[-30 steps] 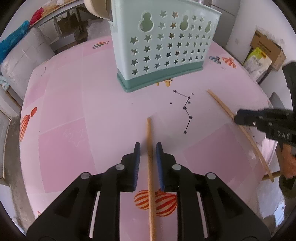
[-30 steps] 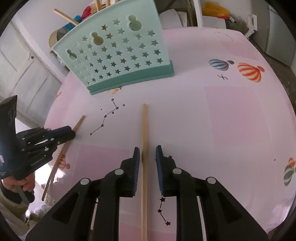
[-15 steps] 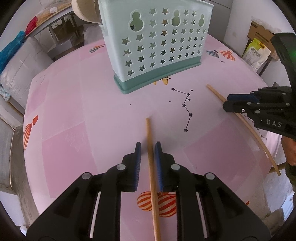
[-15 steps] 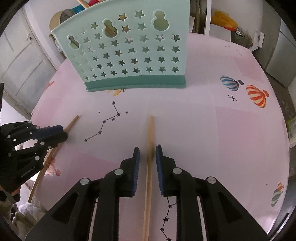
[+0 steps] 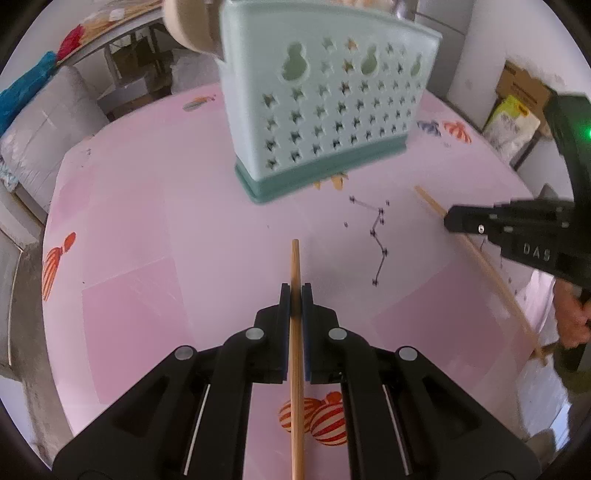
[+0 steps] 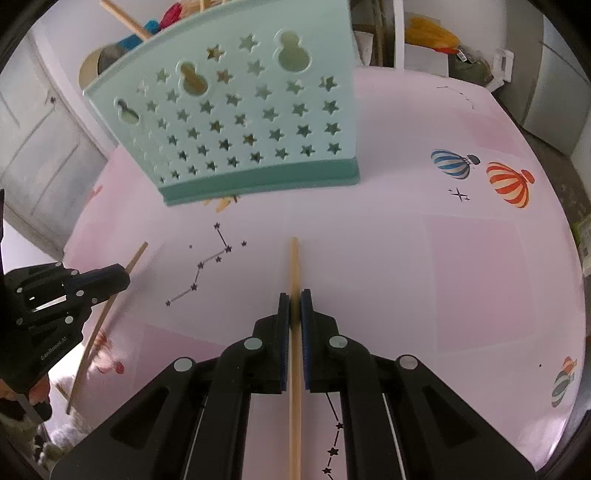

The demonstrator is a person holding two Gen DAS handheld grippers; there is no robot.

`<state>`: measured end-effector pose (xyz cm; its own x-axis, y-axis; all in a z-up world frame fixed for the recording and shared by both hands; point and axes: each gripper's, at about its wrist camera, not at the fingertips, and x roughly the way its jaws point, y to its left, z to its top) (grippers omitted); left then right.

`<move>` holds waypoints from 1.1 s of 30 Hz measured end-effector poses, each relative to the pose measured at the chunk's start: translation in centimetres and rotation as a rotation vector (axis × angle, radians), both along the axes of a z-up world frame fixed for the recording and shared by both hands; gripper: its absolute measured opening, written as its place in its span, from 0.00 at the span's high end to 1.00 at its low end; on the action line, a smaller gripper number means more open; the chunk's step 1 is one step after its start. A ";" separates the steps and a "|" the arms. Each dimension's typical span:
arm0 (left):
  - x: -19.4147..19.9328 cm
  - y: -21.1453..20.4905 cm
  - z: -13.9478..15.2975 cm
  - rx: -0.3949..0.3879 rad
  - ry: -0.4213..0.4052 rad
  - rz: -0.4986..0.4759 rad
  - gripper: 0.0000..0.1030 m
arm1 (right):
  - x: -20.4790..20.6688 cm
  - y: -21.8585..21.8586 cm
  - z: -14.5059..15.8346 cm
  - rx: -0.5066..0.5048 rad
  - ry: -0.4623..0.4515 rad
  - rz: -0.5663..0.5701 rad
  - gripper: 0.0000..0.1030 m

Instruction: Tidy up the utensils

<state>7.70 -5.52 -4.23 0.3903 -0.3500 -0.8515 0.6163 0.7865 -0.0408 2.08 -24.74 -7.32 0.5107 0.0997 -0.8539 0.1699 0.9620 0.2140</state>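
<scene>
Left fingers: the left gripper (image 5: 295,291) has just been closing; its blue-padded fingers (image 5: 283,306) now clamp the left wooden chopstick (image 5: 295,266), a thin round pale-brown stick that runs between the pads and juts past the tips toward the holder.
Right fingers: the right gripper (image 6: 294,297) has likewise just been closing, and its fingers (image 6: 306,306) are clamped on the right wooden chopstick (image 6: 294,266), a matching thin stick whose far end points at the holder.
Each gripper from the other side: in the left view the right gripper (image 5: 448,221) shows at the right edge, pinching its stick (image 5: 428,201); in the right view the left gripper (image 6: 125,277) shows at the left edge with its stick (image 6: 138,253) passing through it.
Container: a mint-green plastic utensil holder (image 5: 325,122) (image 6: 236,122) with star and gourd cut-outs and a darker green base stands upright on the tabletop, well beyond both chopstick tips.
Contents: a wooden stick (image 6: 123,18) leans out over the holder's top; through the cut-outs only vague brownish shapes show, too unclear to name.
Tabletop: the pink round tabletop (image 5: 147,221) (image 6: 424,258) carries printed hot-air balloons and star constellations.
Hand: a person's hand (image 5: 570,317) grips the right gripper's handle at the frame's edge.
</scene>
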 end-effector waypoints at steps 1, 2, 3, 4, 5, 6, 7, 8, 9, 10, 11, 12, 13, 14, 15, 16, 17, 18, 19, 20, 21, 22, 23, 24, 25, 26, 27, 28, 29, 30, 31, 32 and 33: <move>0.1 0.1 0.3 -0.011 -0.002 0.005 0.96 | -0.1 -0.1 0.2 0.007 -0.009 -0.008 0.94; 0.3 0.3 0.6 -0.028 -0.003 0.012 0.96 | -0.2 -0.2 0.3 0.014 -0.019 -0.016 0.94; 0.6 0.6 1.1 -0.057 -0.003 0.024 0.96 | -0.3 -0.4 0.6 0.021 -0.029 -0.024 0.94; 0.8 0.8 1.5 -0.080 -0.002 0.029 0.96 | -0.4 -0.5 0.7 0.026 -0.035 -0.030 0.94; 1.0 1.1 1.9 -0.110 0.000 0.036 0.96 | -0.6 -0.6 1.1 0.035 -0.050 -0.041 0.94; 1.2 1.3 2.4 -0.137 0.001 0.045 0.96 | -0.7 -0.6 1.2 0.038 -0.058 -0.046 0.94; 1.3 1.6 3.0 -0.167 -0.002 0.057 0.96 | -0.8 -0.7 1.6 0.043 -0.072 -0.053 0.94; 1.5 1.9 3.5 -0.193 -0.008 0.066 0.96 | -1.0 -0.7 1.8 0.046 -0.081 -0.058 0.94; 1.5 2.1 4.0 -0.215 -0.016 0.072 0.96 | -1.0 -0.7 2.0 0.048 -0.089 -0.062 0.94; 1.6 2.4 4.8 -0.246 -0.027 0.078 0.96 | -1.2 -0.7 2.4 0.051 -0.101 -0.067 0.94; 1.6 2.6 5.4 -0.266 -0.036 0.081 0.96 | -1.3 -0.7 2.6 0.052 -0.107 -0.069 0.94; 1.5 2.8 5.8 -0.283 -0.043 0.083 0.96 | -1.4 -0.7 2.8 0.053 -0.115 -0.073 0.94; 1.5 3.1 6.7 -0.311 -0.057 0.086 0.96 | -1.5 -0.6 3.0 0.055 -0.123 -0.075 0.94; 1.4 3.2 7.2 -0.326 -0.065 0.089 0.96 | -1.6 -0.7 3.2 0.057 -0.128 -0.076 0.94; 1.3 3.5 8.0 -0.352 -0.079 0.090 0.96 | -1.7 -0.8 3.4 0.057 -0.136 -0.078 0.94; 1.2 3.5 8.5 -0.367 -0.089 0.091 0.96 | -1.8 -0.8 3.6 0.056 -0.142 -0.080 0.94; 1.0 3.8 9.2 -0.391 -0.103 0.091 0.96 | -1.8 -0.7 3.6 0.057 -0.146 -0.082 0.94; 0.9 3.9 9.8 -0.405 -0.115 0.092 0.96 | -1.9 -0.7 3.7 0.058 -0.151 -0.085 0.94; 0.7 4.1 10.8 -0.431 -0.141 0.094 0.96 | -1.9 -0.7 3.8 0.059 -0.156 -0.087 0.94; 0.6 4.3 11.5 -0.446 -0.160 0.094 0.96 | -2.0 -0.8 3.9 0.061 -0.161 -0.090 0.94; 0.5 4.5 12.2 -0.461 -0.182 0.092 0.96 | -2.1 -0.8 3.9 0.062 -0.164 -0.092 0.94; 0.4 4.3 12.8 -0.474 -0.199 0.091 0.96 | -2.1 -0.8 3.9 0.063 -0.167 -0.095 0.94; 0.4 4.4 13.4 -0.489 -0.216 0.088 0.96 | -2.1 -0.9 3.9 0.064 -0.170 -0.098 0.94; 0.3 4.4 13.9 -0.499 -0.227 0.086 0.96 | -2.2 -0.9 3.8 0.064 -0.171 -0.100 0.94; 0.3 4.4 14.6 -0.513 -0.243 0.083 0.96 | -2.2 -0.9 3.8 0.065 -0.173 -0.101 0.94; 0.3 4.4 15.2 -0.528 -0.259 0.081 0.96 | -2.2 -1.0 3.8 0.065 -0.175 -0.102 0.94; 0.3 4.6 15.7 -0.540 -0.268 0.079 0.96 | -2.2 -1.0 3.9 0.066 -0.176 -0.103 0.94; 0.3 4.6 16.3 -0.559 -0.281 0.075 0.96 | -2.3 -1.0 3.9 0.067 -0.177 -0.105 0.94; 0.3 4.5 16.9 -0.575 -0.295 0.073 0.96 | -2.3 -1.1 3.9 0.069 -0.179 -0.106 0.94; 0.3 4.4 17.5 -0.590 -0.311 0.070 0.96 | -2.3 -1.1 3.9 0.069 -0.179 -0.107 0.94; 0.4 4.3 18.0 -0.601 -0.325 0.069 0.96 | -2.3 -1.1 3.8 0.069 -0.181 -0.109 0.94; 0.4 4.3 18.5 -0.617 -0.340 0.071 0.96 | -2.4 -1.3 4.0 0.070 -0.181 -0.109 0.94; 0.3 4.3 18.9 -0.630 -0.349 0.071 0.96 | -2.4 -1.3 4.0 0.070 -0.182 -0.110 0.94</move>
